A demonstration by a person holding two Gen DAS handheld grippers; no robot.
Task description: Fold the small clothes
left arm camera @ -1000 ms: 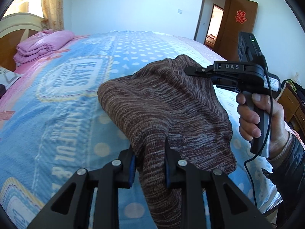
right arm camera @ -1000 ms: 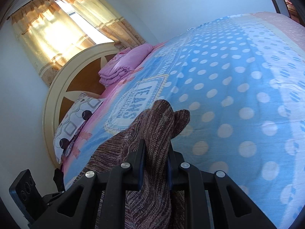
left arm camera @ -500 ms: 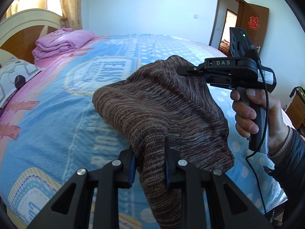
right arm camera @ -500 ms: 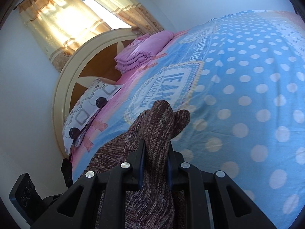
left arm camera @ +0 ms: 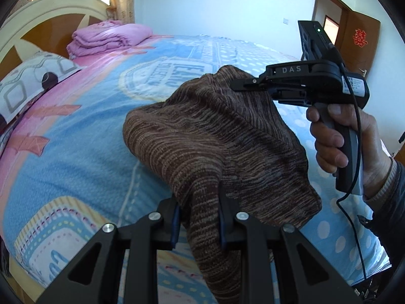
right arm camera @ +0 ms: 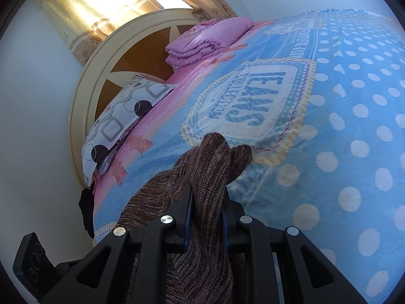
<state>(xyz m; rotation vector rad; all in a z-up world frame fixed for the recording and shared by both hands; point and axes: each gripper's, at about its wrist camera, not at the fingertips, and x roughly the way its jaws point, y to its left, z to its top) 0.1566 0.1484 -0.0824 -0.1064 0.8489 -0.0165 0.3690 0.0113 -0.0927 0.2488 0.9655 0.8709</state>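
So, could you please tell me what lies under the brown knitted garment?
The blue polka-dot bedspread shows around the brown knitted garment; anything directly beneath it is covered.

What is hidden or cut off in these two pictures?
- Garment type: bunched, lower end cut off by the left wrist view's bottom edge.
- Right gripper tips: buried in knit, left wrist view.
- Left gripper body: only a corner shows at the right wrist view's lower left.

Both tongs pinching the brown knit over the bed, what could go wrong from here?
1. The left tongs and right tongs each pinch a bunched wad of the brown knit garment, so layers may slip out unevenly.
2. It hangs sagging above the blue bedspread and may land creased.
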